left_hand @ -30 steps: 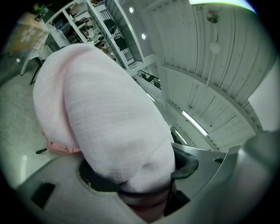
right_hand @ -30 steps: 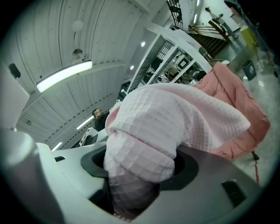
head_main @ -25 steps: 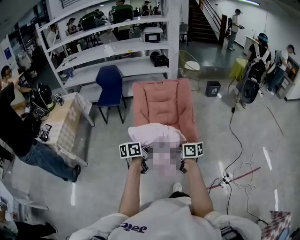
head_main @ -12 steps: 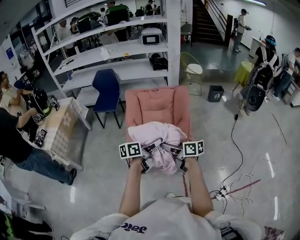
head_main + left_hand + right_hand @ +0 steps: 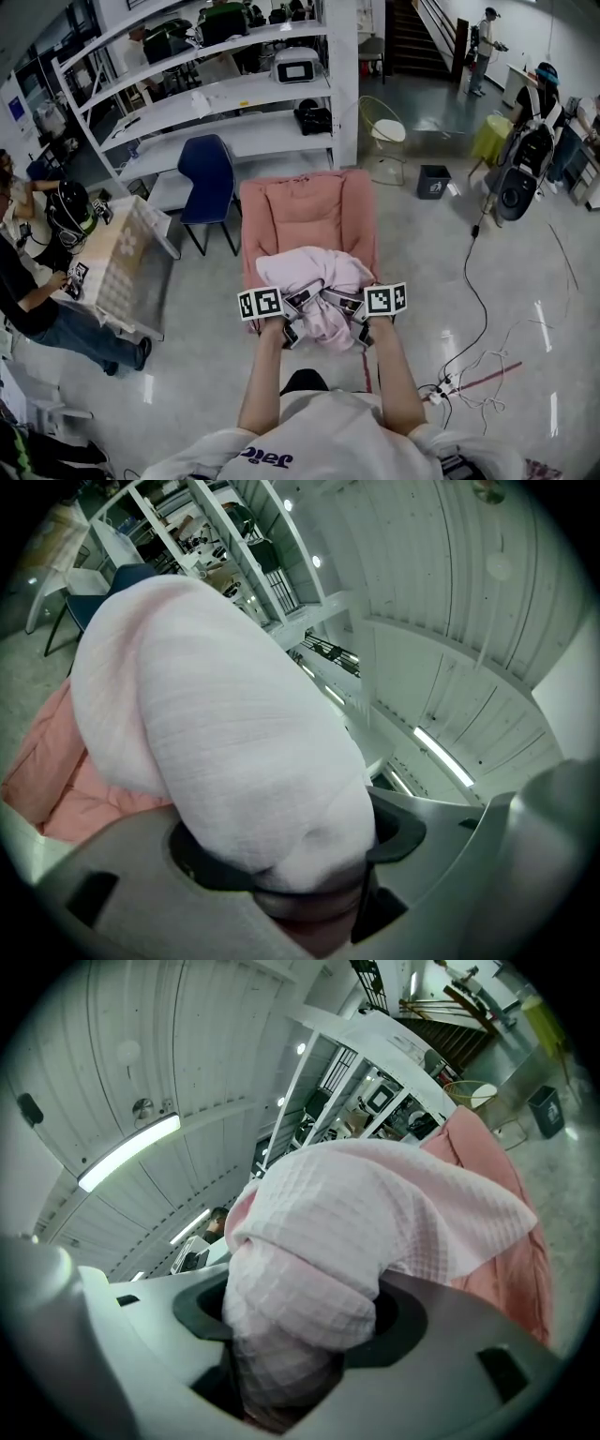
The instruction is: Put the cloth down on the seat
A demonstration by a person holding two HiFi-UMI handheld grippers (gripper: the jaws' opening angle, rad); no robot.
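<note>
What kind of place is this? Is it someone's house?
Probably a lab or workshop, not a house: long white shelves holding equipment, cables trailing over the floor, and a person busy at a table.

A pale pink cloth (image 5: pixel 309 277) with a fine waffle weave is bunched into a soft, rumpled mound over the near part of the seat (image 5: pixel 307 211), a salmon-pink padded chair whose broad cushioned back rises on its far side. One fold droops down past the seat's near edge. The left gripper (image 5: pixel 300 883) pinches the cloth's left end and the right gripper (image 5: pixel 286 1372) its right end, with fabric bulging out of each pair of jaws. Whether the mound touches the cushion cannot be told.
</note>
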